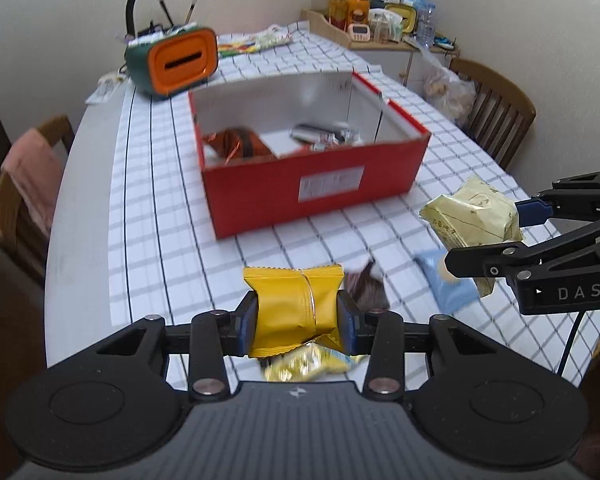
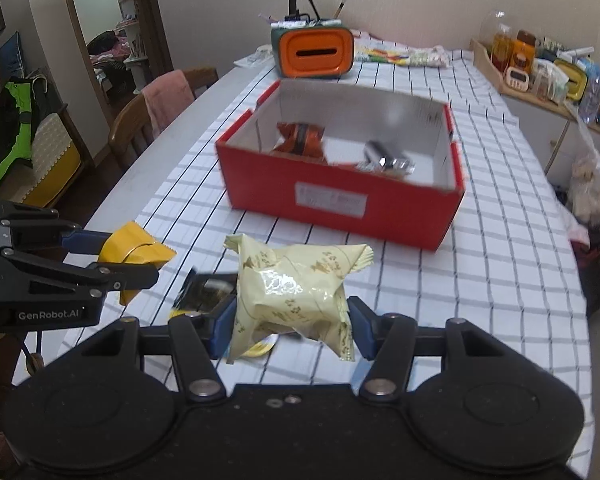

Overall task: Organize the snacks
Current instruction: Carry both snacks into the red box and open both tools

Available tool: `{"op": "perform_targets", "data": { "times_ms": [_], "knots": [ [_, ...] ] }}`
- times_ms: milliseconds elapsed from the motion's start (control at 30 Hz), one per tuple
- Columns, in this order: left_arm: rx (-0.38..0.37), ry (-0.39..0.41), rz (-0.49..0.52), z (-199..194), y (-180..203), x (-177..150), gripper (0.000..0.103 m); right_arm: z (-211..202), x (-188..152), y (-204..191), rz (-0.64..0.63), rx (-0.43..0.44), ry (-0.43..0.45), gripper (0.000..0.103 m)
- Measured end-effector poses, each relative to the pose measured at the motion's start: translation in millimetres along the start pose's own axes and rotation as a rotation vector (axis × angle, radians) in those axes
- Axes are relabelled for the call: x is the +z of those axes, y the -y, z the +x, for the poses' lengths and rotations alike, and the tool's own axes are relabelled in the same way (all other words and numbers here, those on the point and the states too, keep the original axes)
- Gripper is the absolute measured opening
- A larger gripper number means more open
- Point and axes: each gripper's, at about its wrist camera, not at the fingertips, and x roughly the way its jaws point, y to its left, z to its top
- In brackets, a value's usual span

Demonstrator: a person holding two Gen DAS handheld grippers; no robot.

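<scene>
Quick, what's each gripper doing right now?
Left gripper: shut on the yellow snack packet.
Right gripper: shut on the pale cream snack packet.

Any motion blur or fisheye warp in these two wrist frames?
Left wrist view: held yellow packet sharp, red box and its contents smeared, tablecloth grid lines bowed. Right wrist view: held pale packet fairly crisp, box label unreadably blurred, door frame curved.

A long table [image 1: 80,208] under a white cloth with a dark grid pattern [image 1: 172,216] is carrying an open red cardboard box [image 1: 316,188] at its middle. An orange-fronted green holder [image 1: 172,62] is sitting beyond the box, near the far edge. A pale blue packet [image 1: 446,288], a dark brown wrapper [image 1: 366,286] and a yellow printed packet [image 1: 308,364] are lying loose on the near cloth.
</scene>
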Motion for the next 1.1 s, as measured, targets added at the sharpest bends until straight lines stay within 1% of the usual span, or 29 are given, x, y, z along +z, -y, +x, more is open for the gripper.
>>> {"op": "perform_targets", "data": {
  "times_ms": [333,667,900,1100],
  "knots": [
    [0.045,0.035,-0.002,28,4,65,0.04,21,53,45,-0.035,-0.021,0.02,0.057],
    [0.106,0.019,-0.012,70,-4,119,0.04,57,99,83,-0.043,-0.022,0.009,0.057],
    [0.137,-0.022,-0.022,102,-12,146,0.04,87,129,98,-0.069,-0.025,-0.005,0.057],
    [0.149,-0.081,-0.065,132,-22,162,0.04,120,150,108,-0.069,-0.03,-0.03,0.057]
  ]
}}
